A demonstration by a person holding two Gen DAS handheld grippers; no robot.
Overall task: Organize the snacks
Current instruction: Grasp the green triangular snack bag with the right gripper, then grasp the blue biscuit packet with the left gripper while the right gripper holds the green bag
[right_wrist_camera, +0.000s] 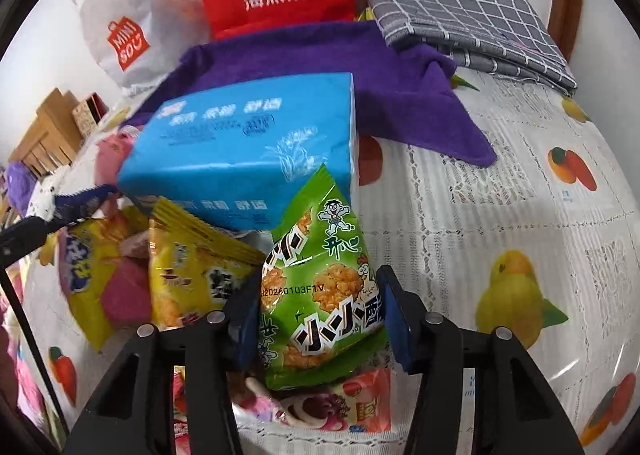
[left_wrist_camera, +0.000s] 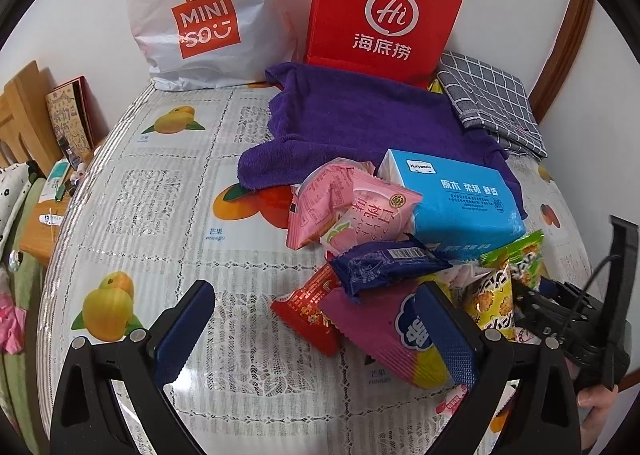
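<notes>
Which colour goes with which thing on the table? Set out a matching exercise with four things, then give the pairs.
Things:
1. tissue pack
2. towel
3. folded cloth
4. snack packet between the right gripper fingers

Colours:
A. purple
B. green
C. light blue
D. grey check

Pairs: 1-C, 2-A, 3-D, 4-B

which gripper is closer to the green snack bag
Right. The right gripper has the green snack bag between its fingers; the left gripper stands open off to the side, over the pink and red packets.
</notes>
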